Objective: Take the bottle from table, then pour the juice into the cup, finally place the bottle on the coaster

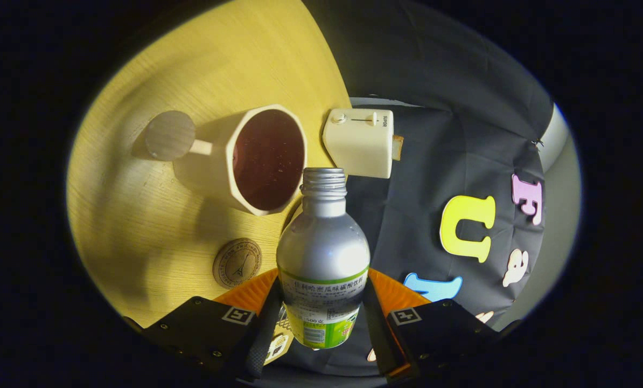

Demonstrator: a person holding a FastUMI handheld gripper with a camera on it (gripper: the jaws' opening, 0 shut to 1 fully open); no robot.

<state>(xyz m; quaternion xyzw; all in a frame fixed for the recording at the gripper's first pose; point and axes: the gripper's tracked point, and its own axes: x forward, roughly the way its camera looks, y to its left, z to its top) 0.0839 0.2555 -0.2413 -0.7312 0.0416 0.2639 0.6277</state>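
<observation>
Bottle [323, 253] gripped between both fingers of the gripper [321, 323], uncapped neck tipped at the rim of the cup [246, 159]; cup on the wooden table [138, 226], dark inside; coaster [237, 263] just beside the bottle; cream toaster [360, 141] beyond

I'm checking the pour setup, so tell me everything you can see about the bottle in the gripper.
The bottle looks like silver metal, with a rounded shoulder narrowing to a threaded neck. Its cap is off and the mouth is open. A white and green printed label wraps its lower body. It sits between the two fingers of the hand-held gripper, which press on its sides at label height. Its mouth points forward, close to the rim of the cream faceted mug on the wooden table. No liquid can be seen leaving it.
</observation>
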